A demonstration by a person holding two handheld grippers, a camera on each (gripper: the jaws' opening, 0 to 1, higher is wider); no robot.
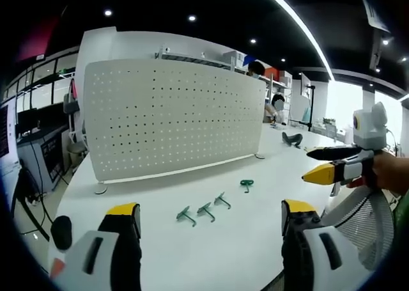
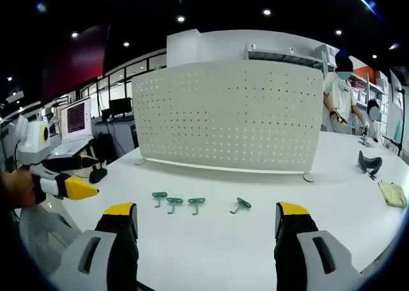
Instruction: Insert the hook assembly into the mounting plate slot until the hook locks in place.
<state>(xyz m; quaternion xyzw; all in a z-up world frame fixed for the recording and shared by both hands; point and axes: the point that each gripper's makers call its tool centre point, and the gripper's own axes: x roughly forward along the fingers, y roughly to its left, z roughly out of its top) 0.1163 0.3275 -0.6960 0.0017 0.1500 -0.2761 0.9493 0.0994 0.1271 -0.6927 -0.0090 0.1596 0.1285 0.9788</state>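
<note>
White table spreads under both my grippers, its bare top running out from 6 o'clock in both views. On it stands the white perforated mounting plate — upright on small feet, filling the centre toward 12 o'clock in the right gripper view and sitting from 9 to 12 o'clock in the left gripper view.

My left gripper: jaws spread wide, yellow-tipped, nothing between them. In the right gripper view it comes in at 9 o'clock, held in a hand, jaws parted there too. My right gripper: jaws likewise spread, empty; in the left gripper view it shows at 3 o'clock.

Two people stand behind the plate's far end, at 2 o'clock in the right gripper view. A monitor sits at 9 o'clock.

Small things: four green hooks lie flat on the table in front of the plate, none touching it — three close in a row, the fourth a little apart. In the left gripper view the row of three lies at centre, the lone one toward 1 o'clock of them. A dark object and a yellowish cloth rest at 3 o'clock.
</note>
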